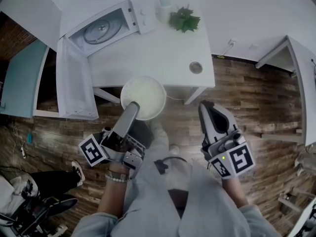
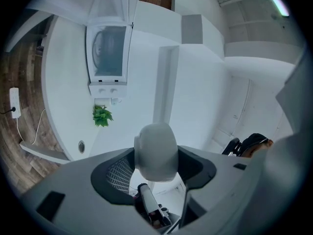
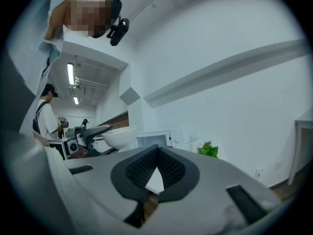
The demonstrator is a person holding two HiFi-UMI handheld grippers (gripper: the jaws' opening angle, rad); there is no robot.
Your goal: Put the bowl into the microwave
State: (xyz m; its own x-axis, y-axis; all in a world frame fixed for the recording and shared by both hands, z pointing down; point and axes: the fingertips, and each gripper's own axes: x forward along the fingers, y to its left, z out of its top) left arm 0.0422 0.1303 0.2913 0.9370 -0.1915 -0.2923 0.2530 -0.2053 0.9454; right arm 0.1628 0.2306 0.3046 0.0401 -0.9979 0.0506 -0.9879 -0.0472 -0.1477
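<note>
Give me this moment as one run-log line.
left tongs: shut on white bowl rim | right tongs: shut, empty | microwave: open, empty | white bowl: not yet inside

Bare table (image 1: 158, 53) leads to the open microwave (image 1: 106, 28); its door (image 1: 74, 80) juts alongside.
</note>
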